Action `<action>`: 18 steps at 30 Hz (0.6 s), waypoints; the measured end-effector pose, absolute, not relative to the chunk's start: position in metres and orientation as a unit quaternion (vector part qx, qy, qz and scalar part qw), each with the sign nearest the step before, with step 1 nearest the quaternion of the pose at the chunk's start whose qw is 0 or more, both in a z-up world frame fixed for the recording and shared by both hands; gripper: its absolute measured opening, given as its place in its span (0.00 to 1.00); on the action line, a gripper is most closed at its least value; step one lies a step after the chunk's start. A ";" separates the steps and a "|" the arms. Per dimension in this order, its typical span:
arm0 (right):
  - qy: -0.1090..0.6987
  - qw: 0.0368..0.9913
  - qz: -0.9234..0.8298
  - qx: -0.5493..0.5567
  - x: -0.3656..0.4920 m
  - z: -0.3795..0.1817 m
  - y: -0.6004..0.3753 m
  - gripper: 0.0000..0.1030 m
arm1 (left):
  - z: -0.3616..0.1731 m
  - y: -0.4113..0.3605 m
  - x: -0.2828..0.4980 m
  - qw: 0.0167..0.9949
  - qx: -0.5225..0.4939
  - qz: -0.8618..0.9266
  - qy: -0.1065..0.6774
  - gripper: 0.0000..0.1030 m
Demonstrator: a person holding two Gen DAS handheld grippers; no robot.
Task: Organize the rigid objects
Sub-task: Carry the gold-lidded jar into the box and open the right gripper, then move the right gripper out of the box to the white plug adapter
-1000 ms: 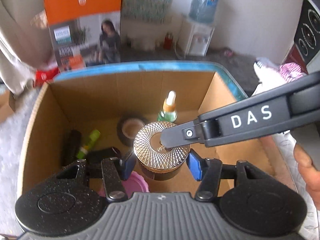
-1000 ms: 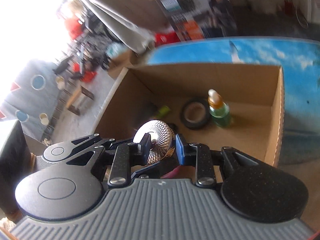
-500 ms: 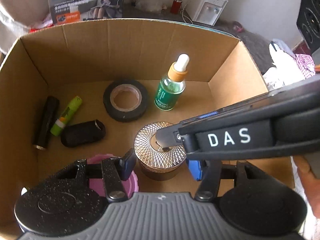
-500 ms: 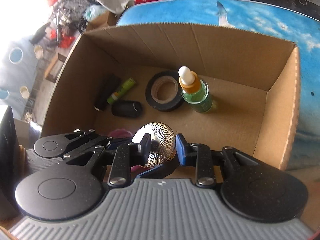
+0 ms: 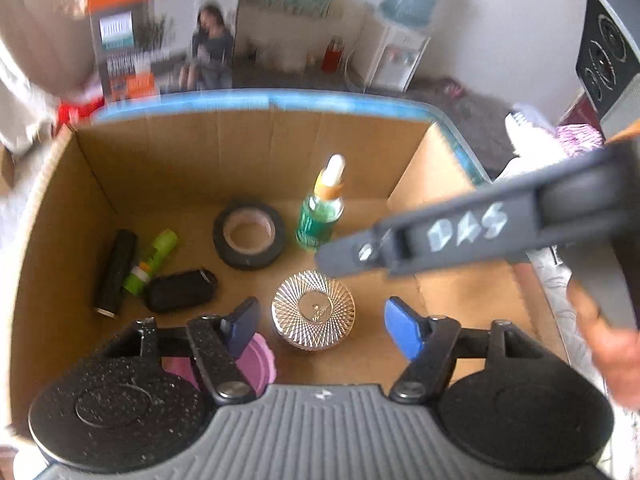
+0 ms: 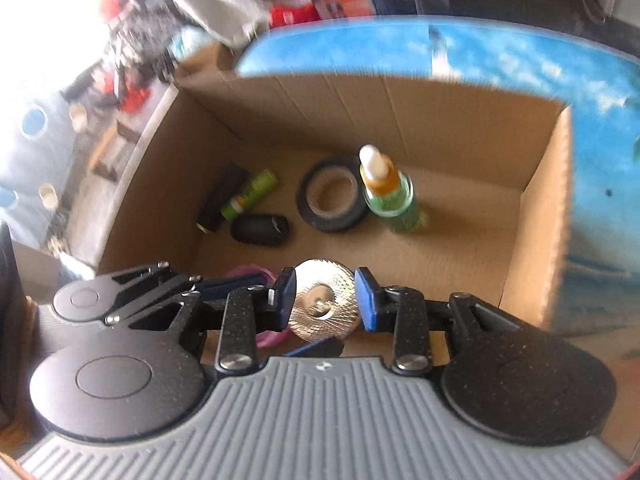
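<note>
A jar with a gold patterned lid [image 5: 313, 309] stands on the floor of the cardboard box [image 5: 256, 148]. My left gripper [image 5: 320, 324] is open above it, its blue pads apart from the jar. My right gripper [image 6: 325, 298] is open above the same gold-lidded jar [image 6: 325, 306], not touching it; it also crosses the left wrist view [image 5: 348, 254]. In the box lie a black tape roll [image 5: 249, 235], a green dropper bottle [image 5: 322, 208], a black tube [image 5: 115, 274], a green stick [image 5: 151, 262], a black pouch-like object [image 5: 180, 290] and a pink lid [image 5: 256, 364].
The box sits on a blue sky-print surface [image 6: 520, 56]. Behind stand an orange printed carton [image 5: 160, 32], a water dispenser [image 5: 396, 52] and a speaker [image 5: 612, 48]. A hand [image 5: 612, 340] holds the right gripper at the right edge.
Both grippers have opened and let go of the gold-lidded jar, which now stands free on the box floor. Both grippers have lifted up and back from it.
</note>
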State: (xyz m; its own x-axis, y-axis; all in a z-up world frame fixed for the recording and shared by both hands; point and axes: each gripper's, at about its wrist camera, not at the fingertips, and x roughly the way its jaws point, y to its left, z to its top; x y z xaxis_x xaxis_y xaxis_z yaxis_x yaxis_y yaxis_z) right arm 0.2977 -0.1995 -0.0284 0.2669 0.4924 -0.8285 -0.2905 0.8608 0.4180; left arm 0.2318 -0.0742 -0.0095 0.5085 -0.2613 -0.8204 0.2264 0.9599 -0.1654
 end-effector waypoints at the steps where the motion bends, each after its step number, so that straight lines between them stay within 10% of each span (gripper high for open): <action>1: 0.536 0.799 0.252 0.101 0.290 -0.018 -0.203 0.30 | 0.001 -0.071 0.218 0.878 -0.013 -0.141 0.457 0.73; 18: 0.389 0.830 0.357 0.178 0.124 0.023 -0.201 0.33 | -0.002 -0.007 0.059 0.924 0.021 -0.086 0.373 0.77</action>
